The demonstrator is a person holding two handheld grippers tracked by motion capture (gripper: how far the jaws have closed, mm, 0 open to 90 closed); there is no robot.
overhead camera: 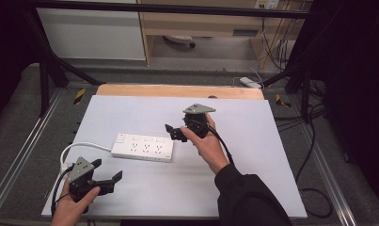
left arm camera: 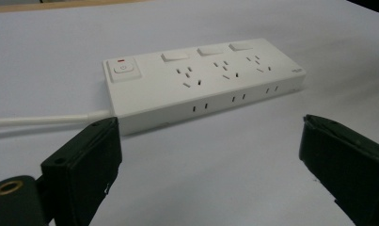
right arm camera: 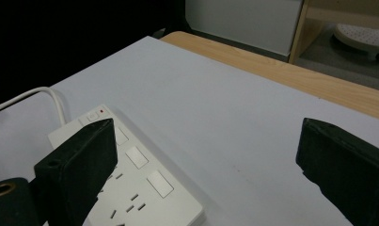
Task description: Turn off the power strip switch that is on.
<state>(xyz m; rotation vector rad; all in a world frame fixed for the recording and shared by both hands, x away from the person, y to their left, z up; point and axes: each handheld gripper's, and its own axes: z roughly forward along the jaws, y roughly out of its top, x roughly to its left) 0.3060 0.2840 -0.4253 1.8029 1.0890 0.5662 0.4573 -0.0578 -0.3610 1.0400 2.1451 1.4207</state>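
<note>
Though flat, white power strip (overhead camera: 142, 147)

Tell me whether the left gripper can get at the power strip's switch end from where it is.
Probably yes: the left gripper is open, and only bare table lies between it and the power strip. The white cord leaves that end.
</note>
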